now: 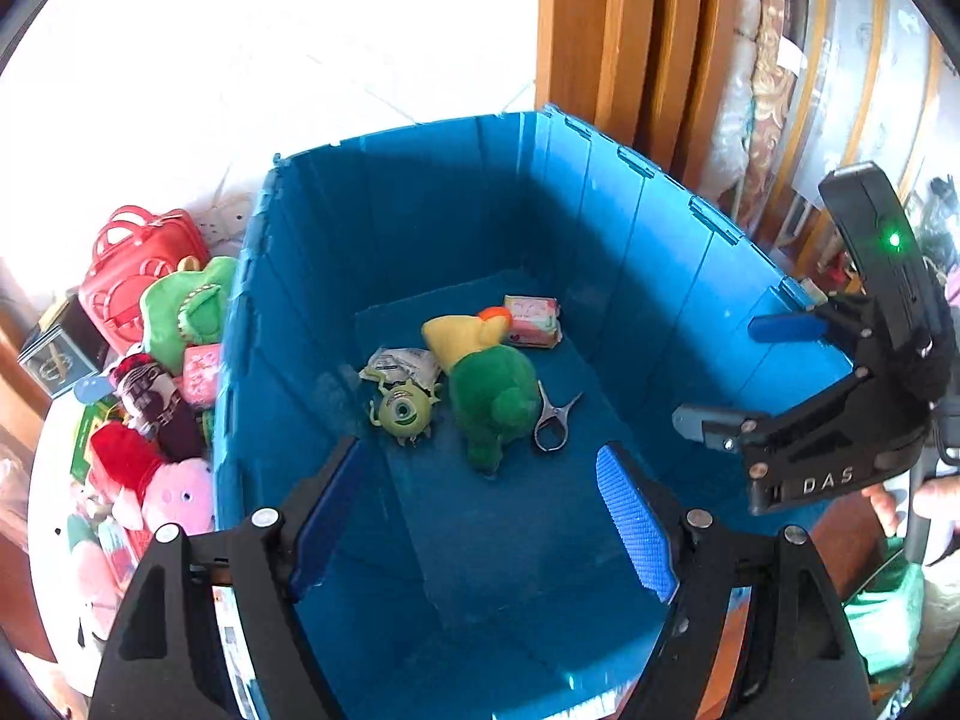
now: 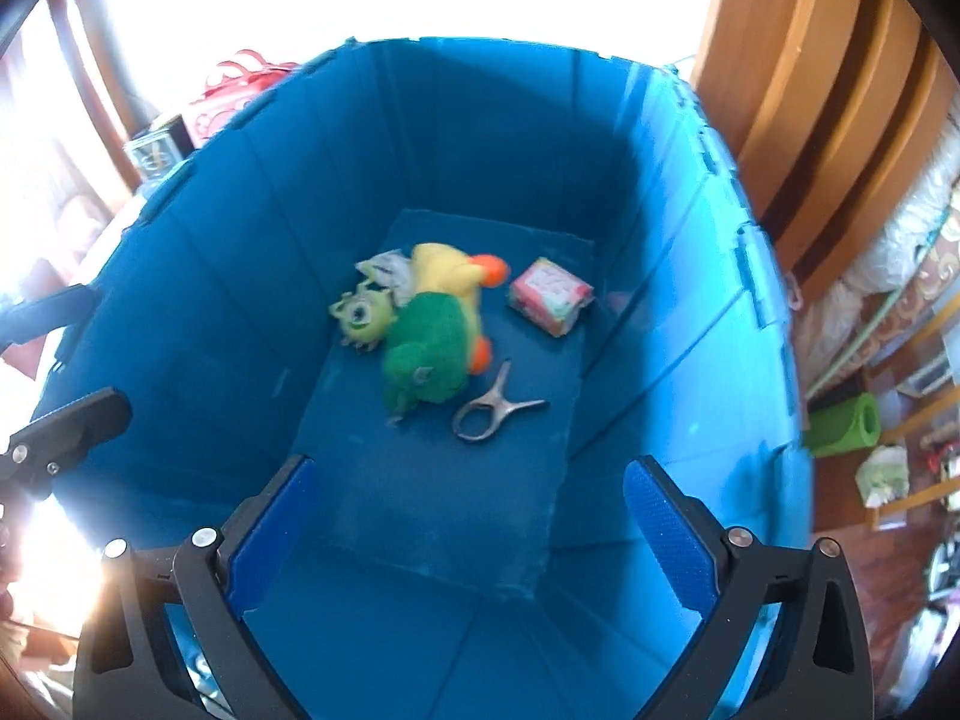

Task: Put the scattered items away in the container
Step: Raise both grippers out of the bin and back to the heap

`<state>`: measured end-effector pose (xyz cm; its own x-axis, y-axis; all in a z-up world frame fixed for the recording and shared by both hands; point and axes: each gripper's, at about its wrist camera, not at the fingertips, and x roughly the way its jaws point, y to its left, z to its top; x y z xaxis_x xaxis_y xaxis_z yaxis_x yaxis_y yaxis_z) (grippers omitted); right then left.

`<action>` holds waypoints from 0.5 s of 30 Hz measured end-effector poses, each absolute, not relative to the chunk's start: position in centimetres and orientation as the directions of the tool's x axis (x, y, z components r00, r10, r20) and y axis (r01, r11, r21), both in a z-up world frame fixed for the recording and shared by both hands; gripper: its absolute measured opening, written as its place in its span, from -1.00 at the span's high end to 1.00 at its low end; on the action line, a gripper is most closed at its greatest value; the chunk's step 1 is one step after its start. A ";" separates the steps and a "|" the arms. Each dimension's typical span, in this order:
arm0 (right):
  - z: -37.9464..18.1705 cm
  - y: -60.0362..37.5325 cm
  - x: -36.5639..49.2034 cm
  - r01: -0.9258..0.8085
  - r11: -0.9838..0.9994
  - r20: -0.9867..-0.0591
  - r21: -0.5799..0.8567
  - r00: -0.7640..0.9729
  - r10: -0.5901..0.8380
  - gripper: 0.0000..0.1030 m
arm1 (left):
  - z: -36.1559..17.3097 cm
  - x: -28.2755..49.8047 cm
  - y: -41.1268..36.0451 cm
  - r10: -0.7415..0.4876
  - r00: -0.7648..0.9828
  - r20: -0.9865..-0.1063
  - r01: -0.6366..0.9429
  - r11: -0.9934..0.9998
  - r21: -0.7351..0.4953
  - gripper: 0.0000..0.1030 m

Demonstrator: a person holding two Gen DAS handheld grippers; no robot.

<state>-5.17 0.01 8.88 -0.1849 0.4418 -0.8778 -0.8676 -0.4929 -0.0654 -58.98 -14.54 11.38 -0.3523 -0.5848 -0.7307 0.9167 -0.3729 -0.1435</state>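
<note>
- Both my tongs hang over the blue bin (image 1: 420, 228), pointing down into it. Left tongs (image 1: 480, 516) spread apart, nothing between the pads. Right tongs (image 2: 474, 534) wide apart, empty too.
- On the bin floor: green-and-yellow plush (image 2: 438, 330), small one-eyed green figure (image 2: 360, 315) touching its left side, pink packet (image 2: 549, 294) to the far right, metal clip (image 2: 495, 411) just near of the plush.
- Left over: a heap outside the bin's left wall with a red bag (image 1: 138, 264), green plush (image 1: 192, 312), pink plush (image 1: 180, 495).
- Step in hand, as I judge it: both loads dropped, so go for the next piece.
- To do it well: lift the left tongs clear of the wall before swinging left to the heap, take the top plush by its bulk, and keep the two tongs apart.
</note>
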 end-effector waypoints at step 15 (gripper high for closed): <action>11.4 -10.2 -12.0 -0.837 -0.533 -0.766 -0.127 -0.258 0.589 -0.99 | 11.5 -48.9 -6.8 -0.735 -0.277 -0.619 0.960 -0.240 -0.144 -0.53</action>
<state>-11.97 -10.16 11.39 -0.2584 0.5886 -0.7660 -0.8368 -0.5326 -0.1269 -48.89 -6.76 11.51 -0.2769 -0.7350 -0.6189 0.9600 -0.2401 -0.1442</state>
